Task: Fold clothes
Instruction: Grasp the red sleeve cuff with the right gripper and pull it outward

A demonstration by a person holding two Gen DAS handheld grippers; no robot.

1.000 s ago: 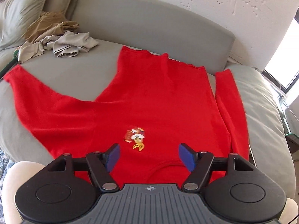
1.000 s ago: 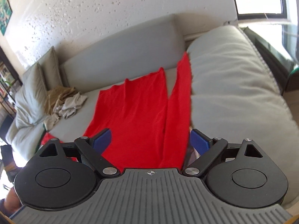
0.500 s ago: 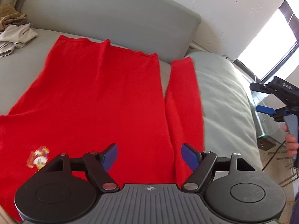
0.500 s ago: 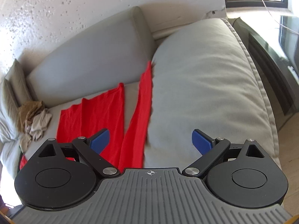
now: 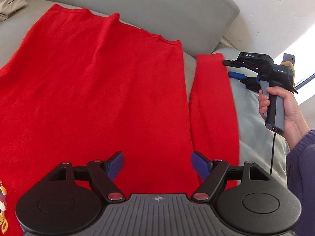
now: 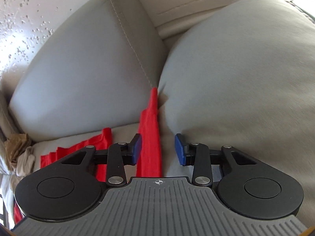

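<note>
Right hand-held gripper (image 6: pixel 158 149) newly beside sleeve (image 6: pixel 149 137)

Grey sofa, wall behind

Sofa backrest (image 6: pixel 82 66) at 12 o'clock; plump cushion (image 6: pixel 246 68) at 2; textured white wall (image 5: pixel 275 5) beyond.

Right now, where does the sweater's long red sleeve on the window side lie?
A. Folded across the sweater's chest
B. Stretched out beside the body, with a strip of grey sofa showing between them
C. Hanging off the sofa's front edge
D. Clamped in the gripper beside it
B: the red sleeve lies straight alongside the sweater's body, a grey gap of sofa cushion between them, and the right gripper next to it grips nothing.
</note>
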